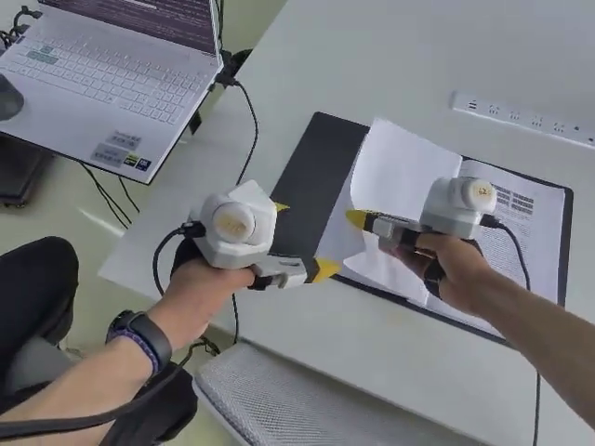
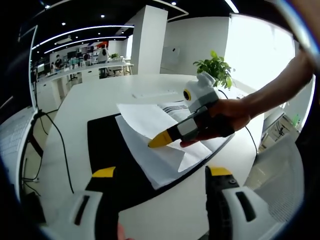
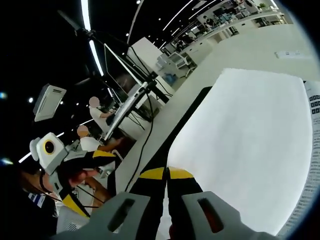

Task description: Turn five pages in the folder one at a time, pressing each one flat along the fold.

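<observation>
Now right tongs [image 1: 357,219] pinch a lifted page [image 1: 400,167]; left tongs [image 2: 161,172] gape near the folder [image 1: 311,181].

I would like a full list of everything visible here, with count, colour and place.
table: one, white, under the folder
folder: one, black, open on table
page: one, white, lifted above the folder
printed page: one, white, flat on folder's right
laptop: one, silver, left of table
power strip: one, white, table's far right
cables: several, black, beside laptop
chair: one, grey, near table edge
plant: one, green, beyond table
left tongs: one, white and yellow, open, by folder's left cover
right tongs: one, same colours, shut on page
</observation>
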### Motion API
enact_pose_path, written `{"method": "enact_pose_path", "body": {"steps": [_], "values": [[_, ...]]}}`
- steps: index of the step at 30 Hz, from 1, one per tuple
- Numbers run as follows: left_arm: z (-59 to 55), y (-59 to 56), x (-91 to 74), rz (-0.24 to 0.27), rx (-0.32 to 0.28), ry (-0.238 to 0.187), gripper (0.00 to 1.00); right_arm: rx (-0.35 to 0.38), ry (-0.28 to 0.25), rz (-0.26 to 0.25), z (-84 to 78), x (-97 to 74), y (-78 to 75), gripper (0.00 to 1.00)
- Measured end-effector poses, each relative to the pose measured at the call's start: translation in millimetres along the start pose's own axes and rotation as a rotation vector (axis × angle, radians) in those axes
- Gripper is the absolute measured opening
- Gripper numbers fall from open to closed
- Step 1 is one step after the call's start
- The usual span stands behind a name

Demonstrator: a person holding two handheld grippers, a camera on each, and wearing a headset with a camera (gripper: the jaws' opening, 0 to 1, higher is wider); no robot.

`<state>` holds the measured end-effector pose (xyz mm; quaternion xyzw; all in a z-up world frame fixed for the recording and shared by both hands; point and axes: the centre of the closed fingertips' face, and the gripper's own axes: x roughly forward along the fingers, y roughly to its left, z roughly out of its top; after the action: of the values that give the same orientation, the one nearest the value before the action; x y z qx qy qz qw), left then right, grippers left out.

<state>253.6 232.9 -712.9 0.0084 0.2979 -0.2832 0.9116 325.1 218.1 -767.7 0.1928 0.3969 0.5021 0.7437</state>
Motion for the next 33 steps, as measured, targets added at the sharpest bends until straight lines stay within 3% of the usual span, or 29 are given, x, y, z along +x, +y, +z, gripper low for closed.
{"method": "enact_pose_path", "body": {"steps": [11,18,22,28,33], "values": [[-6.1,-0.1,4.7,0.001,-0.015,0.013,0.7,0.049,0.027,-0.038,-13.6,14.4,-16.2,0.0],[-8.2,-2.0,7.2,0.0,-0.019,0.021,0.69,0.075,0.048,-0.066,-25.0,10.5,-12.5,0.0],[-9.0,-2.3,9.8,-0.004,-0.011,0.025,0.69,0.081,0.047,-0.068,-24.4,10.5,-13.8,0.0],[-10.2,3.6,14.5,-0.001,-0.003,0.028,0.69,0.088,0.044,-0.064,-21.3,16.0,-31.1,0.0],[-7.2,1.6,13.6,-0.001,0.004,0.031,0.68,0.111,0.033,-0.058,-19.6,18.4,-36.1,0.04]]}}
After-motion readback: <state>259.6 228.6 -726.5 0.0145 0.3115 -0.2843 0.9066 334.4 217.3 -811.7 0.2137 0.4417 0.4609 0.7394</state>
